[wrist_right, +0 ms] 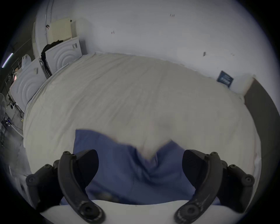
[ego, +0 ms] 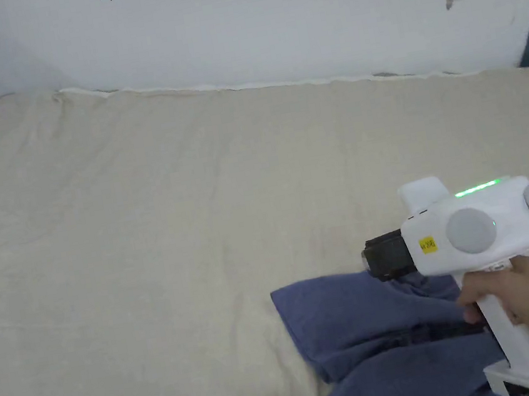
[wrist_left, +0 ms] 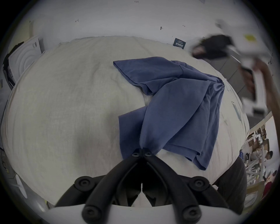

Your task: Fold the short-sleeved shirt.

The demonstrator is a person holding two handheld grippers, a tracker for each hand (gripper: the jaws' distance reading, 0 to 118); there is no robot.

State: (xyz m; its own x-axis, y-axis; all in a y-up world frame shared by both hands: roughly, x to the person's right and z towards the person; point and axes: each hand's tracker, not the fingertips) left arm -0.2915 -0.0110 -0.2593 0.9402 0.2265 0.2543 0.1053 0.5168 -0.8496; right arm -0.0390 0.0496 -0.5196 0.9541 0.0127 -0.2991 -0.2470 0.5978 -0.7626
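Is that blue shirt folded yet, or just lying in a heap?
Still a heap: the shirt lies crumpled on the bed, layers bunched unevenly, one edge pinched by the left gripper.

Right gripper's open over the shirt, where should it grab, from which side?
Probably the free far corner of the shirt, coming from above. In the left gripper view that flap lies flat on the bed with clear edges, while the middle is bunched. The left gripper is shut on the near edge, so the right gripper there could spread it.
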